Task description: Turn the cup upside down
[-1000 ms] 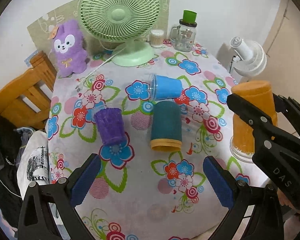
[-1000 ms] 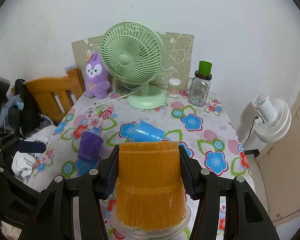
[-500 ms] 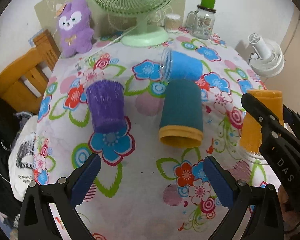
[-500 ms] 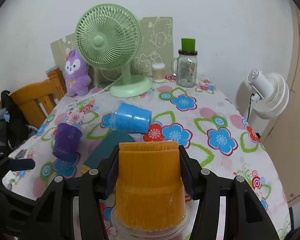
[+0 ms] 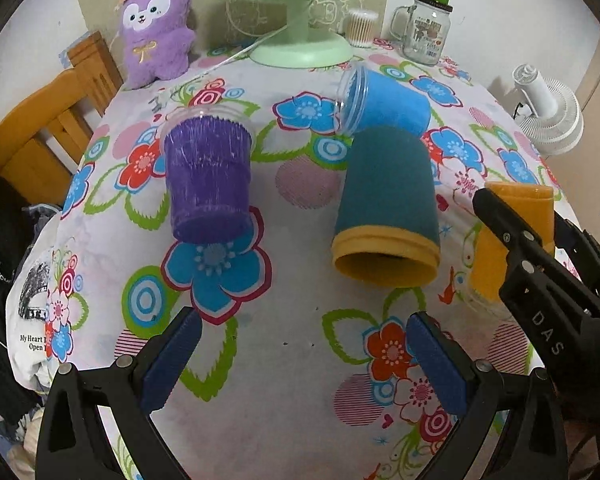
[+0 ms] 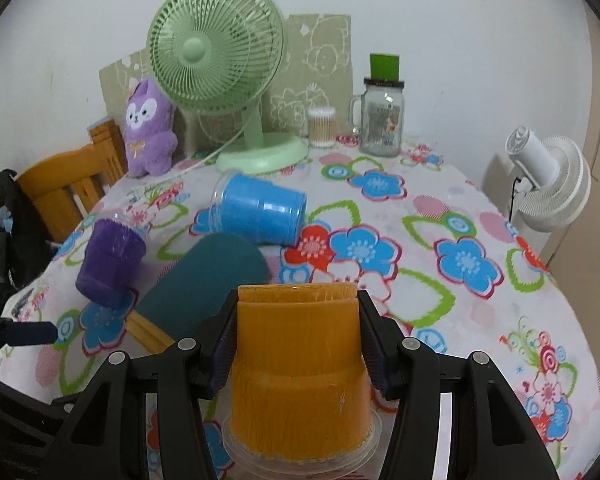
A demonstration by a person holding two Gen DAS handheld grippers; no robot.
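My right gripper [image 6: 298,344] is shut on an orange cup [image 6: 300,372], held upside down with its clear rim at the tablecloth; it also shows in the left wrist view [image 5: 512,236]. My left gripper [image 5: 300,356] is open and empty, low over the table. Ahead of it a teal cup with a yellow rim [image 5: 386,208] lies on its side, mouth toward me. A blue cup [image 5: 384,104] lies on its side behind it. A purple cup [image 5: 208,176] lies tilted at the left. All three show in the right wrist view: teal [image 6: 208,280], blue [image 6: 260,208], purple [image 6: 112,260].
A green desk fan [image 6: 220,64], a purple plush toy [image 6: 148,128], a glass jar mug with green lid [image 6: 382,116] and a cotton-swab box [image 6: 321,126] stand at the table's back. A wooden chair [image 5: 40,124] is at left, a white fan [image 6: 548,180] at right.
My left gripper has moved forward and lower toward the teal and purple cups. My right gripper has lowered the upside-down orange cup toward the table.
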